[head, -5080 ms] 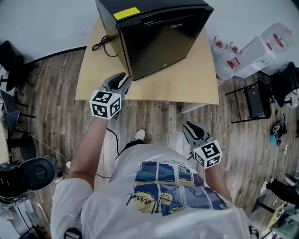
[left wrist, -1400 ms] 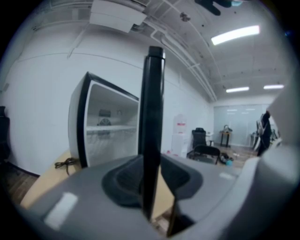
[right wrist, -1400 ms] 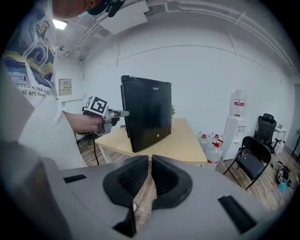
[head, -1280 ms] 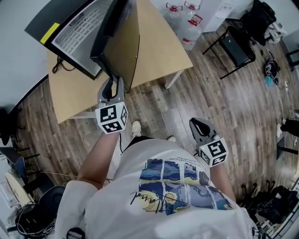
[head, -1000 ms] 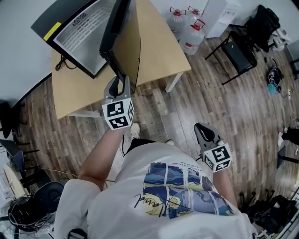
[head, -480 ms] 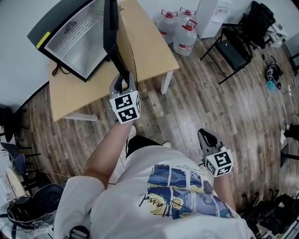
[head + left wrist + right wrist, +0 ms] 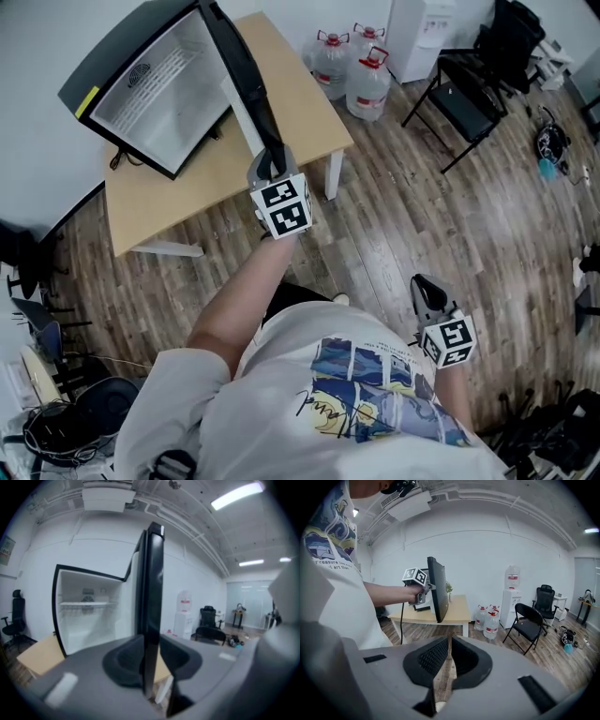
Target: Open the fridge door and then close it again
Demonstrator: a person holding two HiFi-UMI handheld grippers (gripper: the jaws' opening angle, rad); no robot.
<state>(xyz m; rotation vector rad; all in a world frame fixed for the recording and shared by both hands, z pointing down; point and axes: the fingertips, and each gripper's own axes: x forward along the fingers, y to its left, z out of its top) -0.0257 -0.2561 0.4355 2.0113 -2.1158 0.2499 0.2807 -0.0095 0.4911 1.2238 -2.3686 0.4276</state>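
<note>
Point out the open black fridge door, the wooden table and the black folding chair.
Black fridge door (image 7: 248, 70): head view, on its dark edge, midway along.
Light wooden table (image 7: 300, 103): head view, bare top right of the door.
Black folding chair (image 7: 466, 99): head view, on its seat.

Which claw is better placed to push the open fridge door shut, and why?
Left. The left claw grips the edge of the open fridge door, its jaws having just closed further on it. The right claw hangs shut and empty at the person's side, away from the door.
</note>
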